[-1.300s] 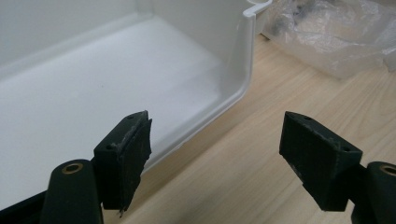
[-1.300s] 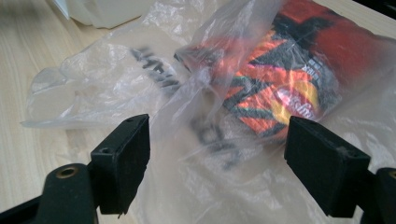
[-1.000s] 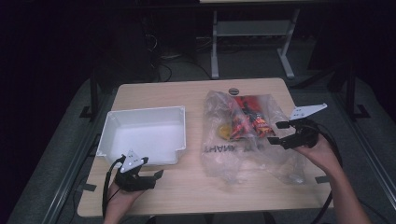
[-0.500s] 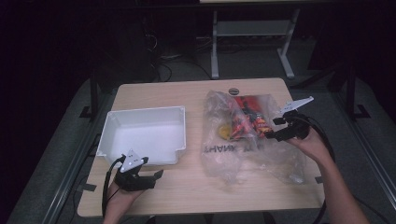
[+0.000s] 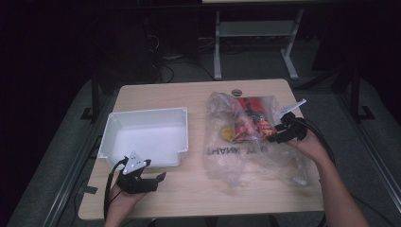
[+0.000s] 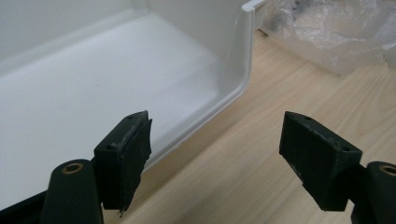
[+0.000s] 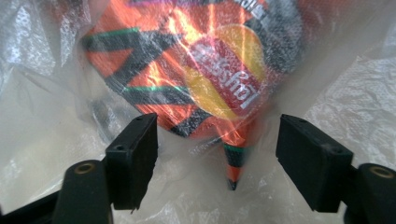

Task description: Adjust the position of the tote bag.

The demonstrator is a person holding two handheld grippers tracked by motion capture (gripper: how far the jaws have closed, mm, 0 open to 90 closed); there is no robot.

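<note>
"What did the room look like?"

"Dark. Most of the light fell on a pale wooden table with rounded corners; all around it lay in shadow."

"And the floor?"

"A grey floor, dim at the edges. Cables lay tangled on it beyond the table's far side."

"Any other furniture?"

"A light metal stand stood behind the table, with two legs and a crossbar between them. Dark frame bars rose just beside the table's left far corner. The wall behind was too dark to make out."
</note>
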